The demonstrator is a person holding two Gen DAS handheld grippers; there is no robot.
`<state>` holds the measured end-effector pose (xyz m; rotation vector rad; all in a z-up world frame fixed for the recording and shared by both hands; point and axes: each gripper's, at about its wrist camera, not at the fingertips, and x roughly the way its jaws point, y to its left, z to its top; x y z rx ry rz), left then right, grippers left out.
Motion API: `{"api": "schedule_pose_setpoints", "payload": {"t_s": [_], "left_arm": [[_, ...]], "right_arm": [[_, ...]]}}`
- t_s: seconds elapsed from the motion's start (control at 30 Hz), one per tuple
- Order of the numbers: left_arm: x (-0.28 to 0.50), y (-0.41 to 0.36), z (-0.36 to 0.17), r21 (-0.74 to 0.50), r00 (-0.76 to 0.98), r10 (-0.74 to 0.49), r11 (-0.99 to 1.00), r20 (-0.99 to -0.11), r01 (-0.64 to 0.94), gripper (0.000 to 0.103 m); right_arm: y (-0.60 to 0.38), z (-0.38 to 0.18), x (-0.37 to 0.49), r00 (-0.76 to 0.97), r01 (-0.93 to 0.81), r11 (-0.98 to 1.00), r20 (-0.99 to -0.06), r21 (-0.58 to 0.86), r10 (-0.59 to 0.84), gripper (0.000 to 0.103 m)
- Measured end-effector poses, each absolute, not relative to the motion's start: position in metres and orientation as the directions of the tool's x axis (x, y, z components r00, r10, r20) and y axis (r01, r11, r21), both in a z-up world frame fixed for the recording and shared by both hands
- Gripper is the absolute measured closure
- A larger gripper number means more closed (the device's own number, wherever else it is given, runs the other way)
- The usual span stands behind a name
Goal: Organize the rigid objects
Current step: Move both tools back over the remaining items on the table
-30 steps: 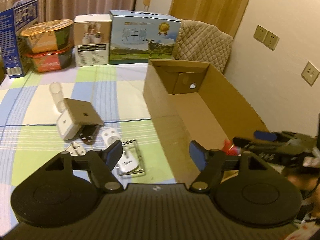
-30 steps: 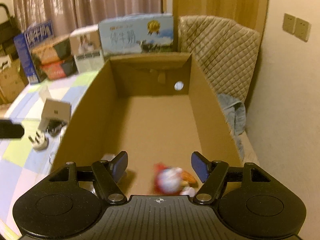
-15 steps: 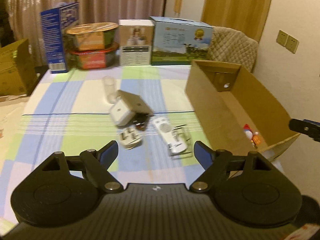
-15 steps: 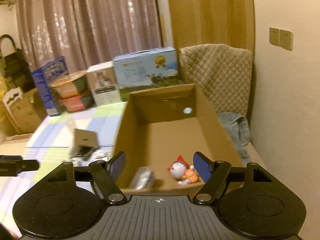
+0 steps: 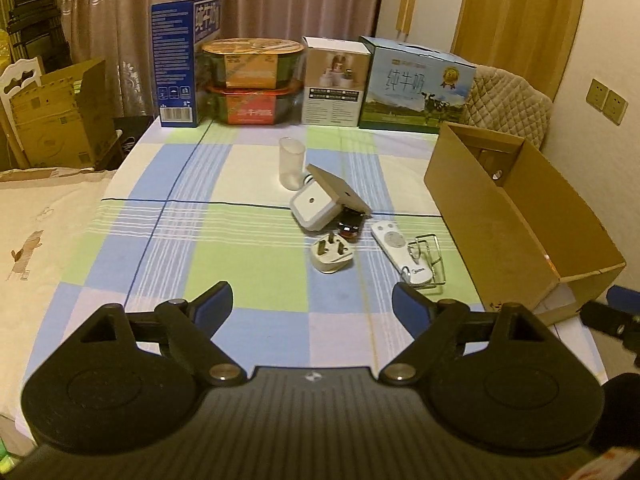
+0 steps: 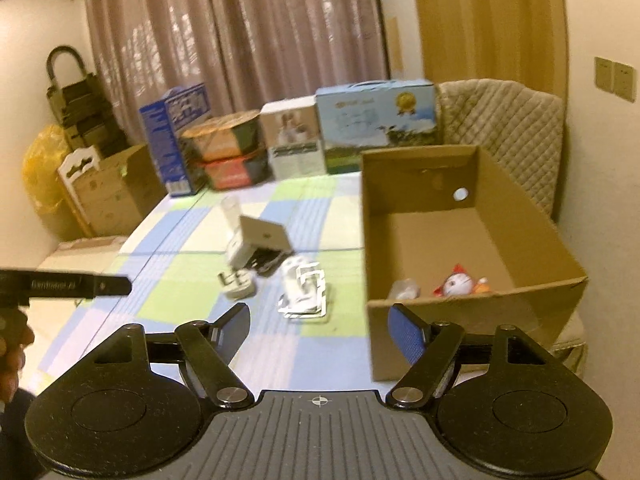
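Cardboard was where everything was headed: the open box (image 5: 516, 216) sat at the right edge of the bench (image 5: 248, 272), and from the right camera I could see a little red-and-white toy figure (image 6: 460, 284) and something pale and blurry beside it already lying on the bottom.

Both claws were empty. My left claw (image 5: 312, 300) had its jaws spread wide with nothing between them, having just been opening. The right claw (image 6: 318, 320) was the same deal, jaws apart and just been opening, hanging near the front corner of the box.

Left on the bench, in a loose cluster in the middle: a white plug adapter (image 5: 332, 256) lying pins-up, a white remote (image 5: 400, 252) with a wire clip (image 5: 428, 256) resting partly on it, a white charger block (image 5: 316, 206) with a tan square lid-like thing (image 5: 340, 188) leaning on it, a small dark item tucked under that (couldn't make it out), and a clear plastic cup (image 5: 291, 162) standing upright behind.

My guess was the plug goes next. It looked light and hard, smooth plastic, so a bit slippery. I'd pinch it across the flat sides of the body, not the pins. The wire clip looked springy and thin, probably the fiddliest one, and moving the remote would likely drag it along. The cup would likely tip easily.
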<state>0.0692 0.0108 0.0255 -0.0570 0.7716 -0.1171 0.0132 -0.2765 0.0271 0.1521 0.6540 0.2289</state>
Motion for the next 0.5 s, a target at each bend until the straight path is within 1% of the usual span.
{"api": "schedule_pose_setpoints", "payload": {"t_s": [0.2, 0.33, 0.5], "left_arm": [[0.077, 0.019, 0.019, -0.090, 0.709, -0.122, 0.993, -0.695, 0.082, 0.017], [0.086, 0.024, 0.011, -0.085, 0.706, -0.116, 0.993, -0.699, 0.078, 0.015], [0.100, 0.031, -0.001, -0.083, 0.697, -0.116, 0.993, -0.708, 0.082, 0.014]], "right_arm": [[-0.252, 0.019, 0.021, 0.764, -0.215, 0.960, -0.582, 0.178, 0.279, 0.029], [-0.241, 0.011, 0.031, 0.759, -0.224, 0.961, -0.589, 0.162, 0.276, 0.029], [-0.227, -0.001, 0.048, 0.757, -0.225, 0.963, -0.595, 0.150, 0.269, 0.029]]}}
